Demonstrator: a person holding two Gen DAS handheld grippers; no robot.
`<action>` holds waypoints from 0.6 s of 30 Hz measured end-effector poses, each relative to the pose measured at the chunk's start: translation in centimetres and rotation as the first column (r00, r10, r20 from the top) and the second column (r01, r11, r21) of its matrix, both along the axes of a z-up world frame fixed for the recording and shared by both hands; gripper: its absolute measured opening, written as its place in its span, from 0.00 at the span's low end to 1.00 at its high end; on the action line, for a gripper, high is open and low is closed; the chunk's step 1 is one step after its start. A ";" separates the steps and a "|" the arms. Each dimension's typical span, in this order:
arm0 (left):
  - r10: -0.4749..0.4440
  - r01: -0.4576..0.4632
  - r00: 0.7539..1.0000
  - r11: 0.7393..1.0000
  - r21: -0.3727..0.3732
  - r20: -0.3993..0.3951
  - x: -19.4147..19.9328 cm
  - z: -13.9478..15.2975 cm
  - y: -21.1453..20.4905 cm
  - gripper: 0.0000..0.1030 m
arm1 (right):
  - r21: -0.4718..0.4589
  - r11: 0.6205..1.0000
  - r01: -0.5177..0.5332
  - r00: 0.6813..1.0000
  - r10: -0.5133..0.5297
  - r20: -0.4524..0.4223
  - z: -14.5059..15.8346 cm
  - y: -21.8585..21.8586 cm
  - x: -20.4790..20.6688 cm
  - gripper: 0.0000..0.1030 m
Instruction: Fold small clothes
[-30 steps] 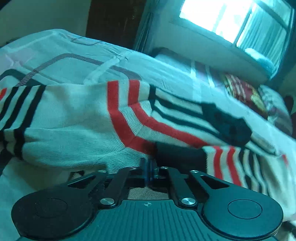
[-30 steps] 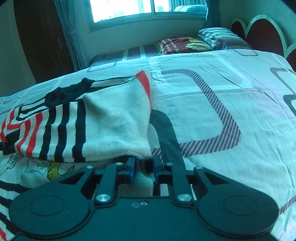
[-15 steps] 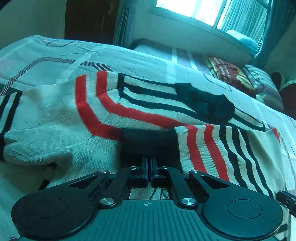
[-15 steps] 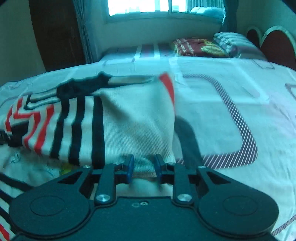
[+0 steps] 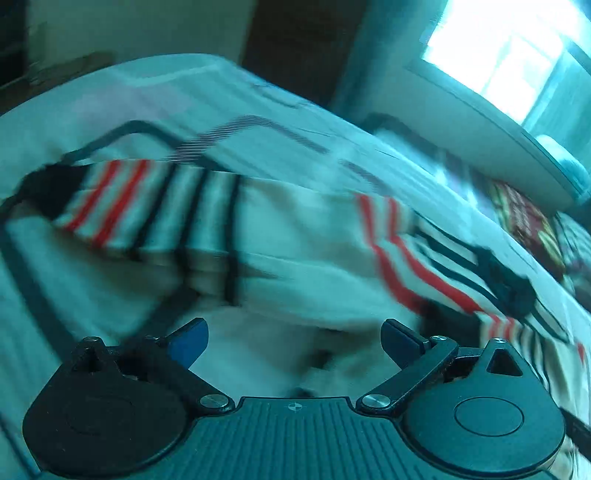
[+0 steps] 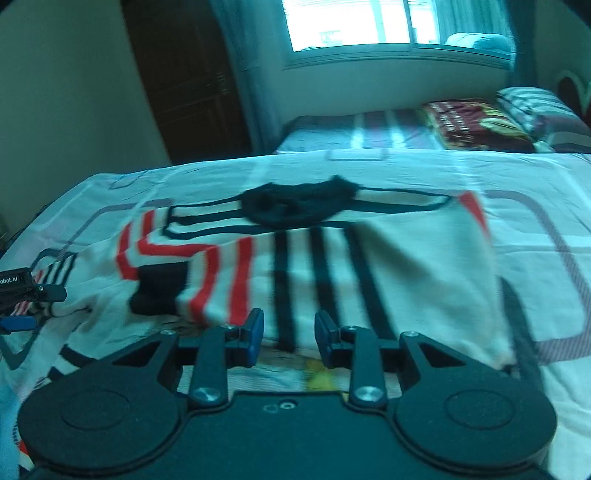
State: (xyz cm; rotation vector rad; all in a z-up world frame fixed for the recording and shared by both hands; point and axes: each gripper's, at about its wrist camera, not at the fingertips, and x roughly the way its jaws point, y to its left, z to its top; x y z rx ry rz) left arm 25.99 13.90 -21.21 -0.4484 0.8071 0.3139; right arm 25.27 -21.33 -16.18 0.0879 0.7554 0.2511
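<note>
A small cream knit sweater with red and black stripes and a black collar lies folded on the bed. It also shows, blurred, in the left wrist view. My left gripper is open wide and empty, just in front of the sweater's near edge. It shows at the left edge of the right wrist view. My right gripper is open with nothing between its fingers, at the sweater's near edge by the black stripes.
The bed sheet is white with grey and black loop patterns. Pillows lie at the head of the bed under a bright window. A dark wooden door stands at the back left.
Both grippers have opened and let go of the sweater. The left one has swung left and drawn back; the right one has drawn back and turned left.
</note>
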 end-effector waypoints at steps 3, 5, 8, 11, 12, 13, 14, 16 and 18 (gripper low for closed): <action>0.096 -0.097 0.995 0.994 -0.046 -0.010 -1.3 -0.7 4.0 0.96 | -0.002 0.998 -0.058 0.998 0.058 0.000 0.1 3.3 0.6 0.30; 0.158 -0.158 0.987 0.984 -0.081 -0.011 -1.9 -1.3 6.7 0.96 | -0.006 0.996 -0.094 0.996 0.094 0.000 0.1 5.5 0.8 0.30; 0.238 -0.237 0.971 0.965 -0.108 -0.003 -2.6 -2.2 10.1 0.96 | -0.011 0.991 -0.133 0.991 0.133 -0.003 0.0 8.3 1.4 0.31; 0.290 -0.288 0.957 0.948 -0.134 -0.002 -2.6 -3.0 13.1 0.96 | -0.002 0.987 -0.159 0.987 0.159 -0.014 -0.5 10.8 2.0 0.31; 0.307 -0.305 0.952 0.942 -0.140 -0.005 -2.6 -3.2 14.0 0.96 | -0.001 0.986 -0.166 0.986 0.166 -0.017 -0.7 11.7 2.2 0.31; 0.324 -0.321 0.946 0.935 -0.149 -0.004 -2.5 -3.6 14.9 0.96 | 0.002 0.985 -0.173 0.985 0.173 -0.020 -0.9 12.4 2.4 0.31; 0.338 -0.333 0.941 0.929 -0.163 0.000 -2.6 -3.8 15.7 0.96 | 0.005 0.984 -0.181 0.983 0.181 -0.023 -1.1 13.3 2.7 0.31; 0.352 -0.342 0.936 0.922 -0.183 0.024 -2.6 -4.1 17.2 0.96 | -0.003 0.981 -0.194 0.981 0.194 -0.028 -1.6 14.9 3.1 0.31; 0.351 -0.338 0.935 0.924 -0.177 0.045 -1.8 -4.3 18.2 0.93 | -0.003 0.980 -0.201 0.979 0.200 -0.038 -2.1 16.2 3.6 0.31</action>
